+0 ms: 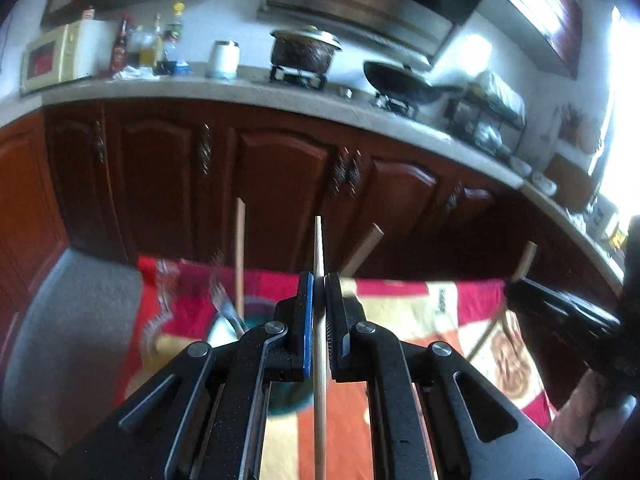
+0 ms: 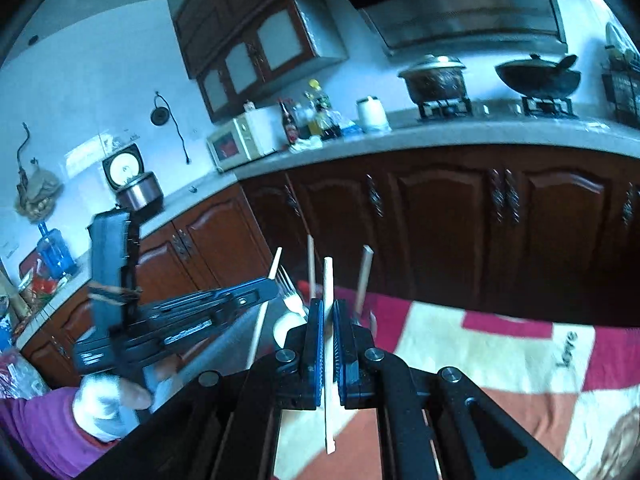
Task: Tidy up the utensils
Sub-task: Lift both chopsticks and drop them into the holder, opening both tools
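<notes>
Chopsticks upright in both grippers' seemingly closed jaws.

Microwave, lidded pot, wok, patterned cloth.

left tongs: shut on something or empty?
Shut on a chopstick. In the left wrist view the left tongs have both jaws pressed against the wooden chopstick, which runs between them and sticks out past the tips.

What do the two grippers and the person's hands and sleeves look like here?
Both the left gripper and the right gripper are matte black with slotted linkage arms, silver pivot screws and blue finger pads. The left hand wears a white glove, with a purple sleeve.
</notes>
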A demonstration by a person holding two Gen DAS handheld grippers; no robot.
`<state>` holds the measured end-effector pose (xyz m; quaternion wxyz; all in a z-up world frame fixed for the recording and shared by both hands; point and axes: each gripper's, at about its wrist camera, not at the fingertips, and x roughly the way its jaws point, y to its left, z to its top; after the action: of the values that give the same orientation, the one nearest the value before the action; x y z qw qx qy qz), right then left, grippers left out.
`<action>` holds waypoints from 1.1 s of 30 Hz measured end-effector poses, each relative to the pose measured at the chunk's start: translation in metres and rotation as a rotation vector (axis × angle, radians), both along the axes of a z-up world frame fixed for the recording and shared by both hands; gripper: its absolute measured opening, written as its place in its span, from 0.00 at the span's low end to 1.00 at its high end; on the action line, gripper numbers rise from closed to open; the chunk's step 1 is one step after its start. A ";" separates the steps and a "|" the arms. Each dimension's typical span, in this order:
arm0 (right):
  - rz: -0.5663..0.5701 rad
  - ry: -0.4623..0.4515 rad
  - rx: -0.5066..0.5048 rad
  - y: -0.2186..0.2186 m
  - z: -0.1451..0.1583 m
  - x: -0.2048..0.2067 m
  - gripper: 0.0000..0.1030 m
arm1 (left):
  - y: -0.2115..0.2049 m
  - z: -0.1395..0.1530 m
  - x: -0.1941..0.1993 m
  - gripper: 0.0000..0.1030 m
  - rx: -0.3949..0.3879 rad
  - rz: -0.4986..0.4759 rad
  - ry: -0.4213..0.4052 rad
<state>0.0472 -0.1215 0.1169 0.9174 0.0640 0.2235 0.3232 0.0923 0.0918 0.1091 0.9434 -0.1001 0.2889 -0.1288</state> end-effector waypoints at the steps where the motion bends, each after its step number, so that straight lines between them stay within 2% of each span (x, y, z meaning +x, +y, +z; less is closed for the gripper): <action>1: 0.002 -0.005 0.008 0.004 0.002 0.003 0.04 | 0.007 0.000 0.006 0.05 -0.006 0.014 -0.012; 8: -0.020 -0.043 0.029 0.037 -0.002 0.031 0.04 | 0.030 -0.013 0.036 0.05 -0.016 0.092 -0.119; 15: -0.046 -0.072 0.010 0.054 -0.027 0.052 0.04 | 0.046 -0.037 0.057 0.05 -0.016 0.185 -0.192; 20: -0.031 -0.048 -0.019 0.064 -0.047 0.062 0.04 | 0.040 -0.048 0.057 0.05 0.021 0.187 -0.227; 26: -0.009 0.002 -0.048 0.066 -0.068 0.062 0.04 | 0.033 -0.057 0.039 0.05 0.058 0.157 -0.207; 33: -0.019 0.100 -0.048 0.065 -0.094 0.069 0.04 | 0.026 -0.069 0.021 0.05 0.082 0.136 -0.126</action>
<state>0.1166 -0.0566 0.0226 0.9093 0.0602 0.2761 0.3056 0.1136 0.1175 0.0397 0.9696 -0.0724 0.2265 -0.0584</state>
